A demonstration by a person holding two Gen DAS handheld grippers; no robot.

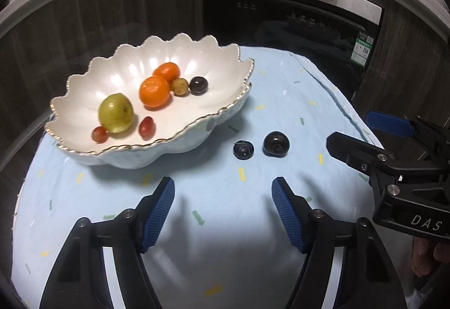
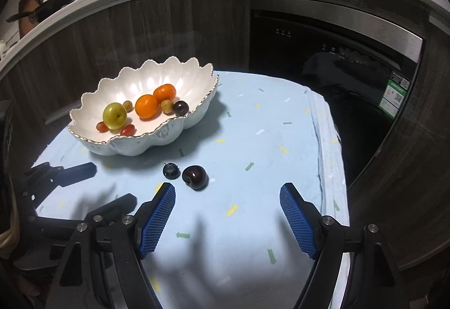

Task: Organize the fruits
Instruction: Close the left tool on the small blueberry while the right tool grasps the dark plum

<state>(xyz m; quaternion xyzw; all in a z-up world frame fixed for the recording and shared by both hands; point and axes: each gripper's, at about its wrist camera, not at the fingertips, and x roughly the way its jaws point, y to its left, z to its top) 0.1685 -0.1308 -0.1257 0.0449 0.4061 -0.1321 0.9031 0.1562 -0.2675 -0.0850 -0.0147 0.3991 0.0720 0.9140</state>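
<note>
A white scalloped bowl (image 1: 84, 152) (image 2: 180, 131) stands on the light blue cloth at the left. It holds a green apple (image 1: 116, 112), two oranges (image 1: 154, 91), red grapes (image 1: 146, 127), a tan fruit and a dark plum (image 1: 198, 85). Two dark fruits lie on the cloth outside the bowl: a small one (image 1: 243, 150) (image 2: 171, 170) and a larger plum (image 1: 275, 144) (image 2: 195, 177). My left gripper (image 1: 223, 190) is open and empty, just short of them. My right gripper (image 2: 227, 195) is open and empty, with the plum just ahead on its left.
The cloth-covered table (image 2: 270, 157) ends at the right, where the cloth folds over the edge. Dark wood cabinets and a black built-in appliance (image 2: 337, 55) stand behind. A white counter above carries jars and a pan.
</note>
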